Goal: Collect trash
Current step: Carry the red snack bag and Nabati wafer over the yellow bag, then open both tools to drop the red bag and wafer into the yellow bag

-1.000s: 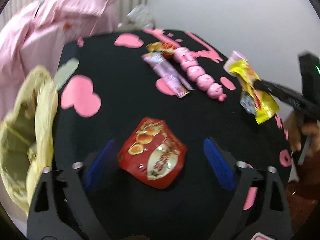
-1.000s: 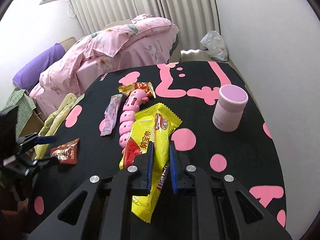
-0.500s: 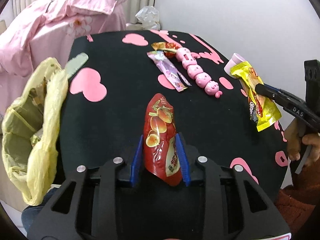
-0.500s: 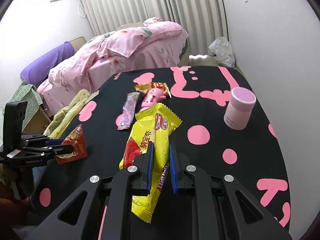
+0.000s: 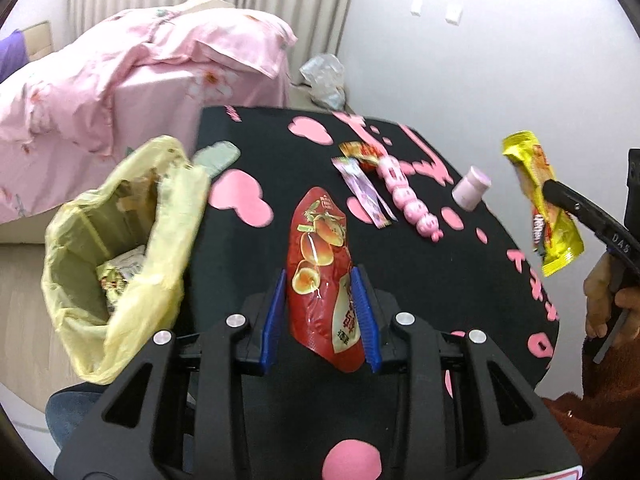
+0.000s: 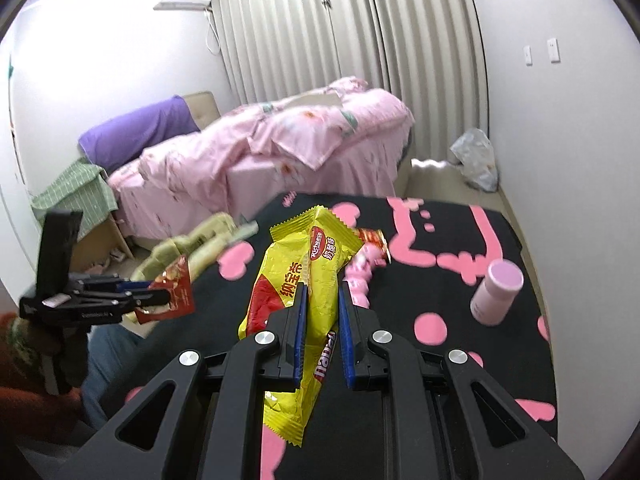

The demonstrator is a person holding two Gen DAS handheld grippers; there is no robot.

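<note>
My left gripper (image 5: 320, 284) is shut on a red snack packet (image 5: 324, 264), held above the black table (image 5: 256, 280) near its left edge. From the right wrist view the same gripper (image 6: 160, 296) and red packet (image 6: 176, 292) hang at the far left. My right gripper (image 6: 322, 294) is shut on a yellow wafer wrapper (image 6: 304, 276), lifted over the table; the left wrist view shows that wrapper (image 5: 548, 208) at the right. A yellow trash bag (image 5: 120, 248) stands open beside the table's left edge, with wrappers inside.
On the table lie a purple wrapper (image 5: 366, 192), a small red-orange wrapper (image 5: 360, 150), a pink caterpillar toy (image 5: 408, 200) and a pink capped bottle (image 5: 470, 188). A bed with a pink quilt (image 6: 280, 148) stands behind. A person's hand (image 5: 604, 304) holds the right gripper.
My left gripper closed on the red packet and lifted it off the table, swinging toward the yellow bag. My right gripper rose with the yellow wrapper still clamped.
</note>
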